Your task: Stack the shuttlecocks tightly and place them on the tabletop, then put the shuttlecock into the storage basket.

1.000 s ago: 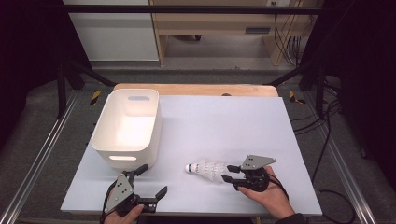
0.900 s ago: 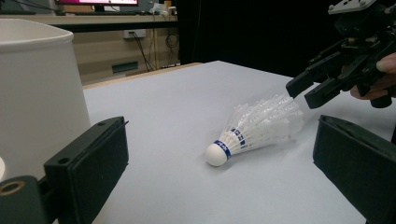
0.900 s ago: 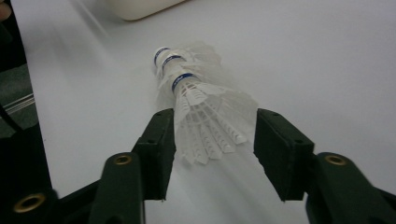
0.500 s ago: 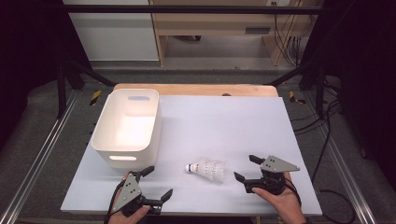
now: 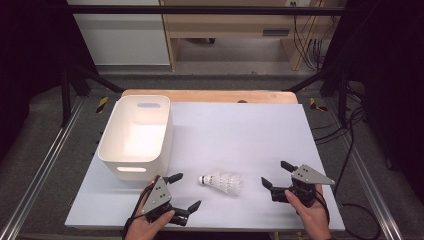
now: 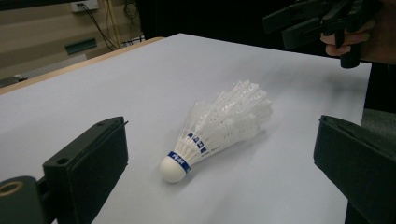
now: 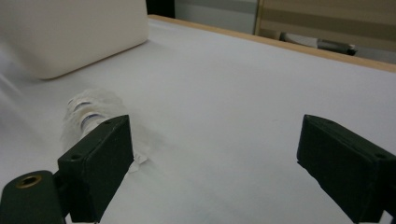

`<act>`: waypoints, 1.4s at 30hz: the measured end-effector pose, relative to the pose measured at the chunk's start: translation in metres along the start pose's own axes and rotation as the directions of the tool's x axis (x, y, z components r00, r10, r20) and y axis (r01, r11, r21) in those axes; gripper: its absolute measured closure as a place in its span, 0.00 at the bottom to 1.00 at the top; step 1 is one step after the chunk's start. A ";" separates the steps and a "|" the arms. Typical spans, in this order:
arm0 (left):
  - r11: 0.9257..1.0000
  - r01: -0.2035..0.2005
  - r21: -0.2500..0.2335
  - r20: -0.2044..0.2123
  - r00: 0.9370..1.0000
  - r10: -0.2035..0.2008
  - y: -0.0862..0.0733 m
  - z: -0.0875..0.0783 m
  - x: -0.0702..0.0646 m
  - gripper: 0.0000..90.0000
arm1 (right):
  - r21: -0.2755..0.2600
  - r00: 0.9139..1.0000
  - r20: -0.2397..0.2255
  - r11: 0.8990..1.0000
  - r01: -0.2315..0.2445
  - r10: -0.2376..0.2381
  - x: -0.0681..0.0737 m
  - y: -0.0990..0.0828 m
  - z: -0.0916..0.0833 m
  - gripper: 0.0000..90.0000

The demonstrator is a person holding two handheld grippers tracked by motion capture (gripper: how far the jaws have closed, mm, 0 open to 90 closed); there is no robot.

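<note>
Shuttlecock [image 5: 221,182] lying on table between left gripper [image 5: 181,191] and right gripper [image 5: 274,173], both released, jaws spread, right's just opened, nothing between

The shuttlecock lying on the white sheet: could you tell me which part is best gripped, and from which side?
Grip the shuttlecock at its round cork head, just behind the blue band. It lies on its side, cork toward the left gripper, whose jaws stand open facing it. That end is firm; the feathers look fragile. Probably come in low from the left.
</note>
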State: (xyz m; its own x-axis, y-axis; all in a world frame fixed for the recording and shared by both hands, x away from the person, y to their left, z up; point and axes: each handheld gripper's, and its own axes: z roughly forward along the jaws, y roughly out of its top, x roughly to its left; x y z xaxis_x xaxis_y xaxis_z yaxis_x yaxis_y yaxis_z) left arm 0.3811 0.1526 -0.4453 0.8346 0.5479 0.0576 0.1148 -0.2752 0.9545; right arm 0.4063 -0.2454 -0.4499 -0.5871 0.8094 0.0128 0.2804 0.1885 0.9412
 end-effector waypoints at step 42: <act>0.958 -0.140 0.249 0.172 0.980 0.099 0.039 0.071 0.018 0.03 | -0.040 0.999 0.040 0.999 0.037 -0.036 -0.002 -0.011 0.003 0.07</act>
State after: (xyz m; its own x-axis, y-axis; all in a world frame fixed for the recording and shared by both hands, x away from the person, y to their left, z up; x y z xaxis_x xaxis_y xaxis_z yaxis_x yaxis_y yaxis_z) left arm 0.4386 0.0953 -0.4280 0.9220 0.3740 0.1002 0.1275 -0.5374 0.8336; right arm 0.4070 -0.2473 -0.4617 -0.5660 0.8237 -0.0345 0.2278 0.1964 0.9537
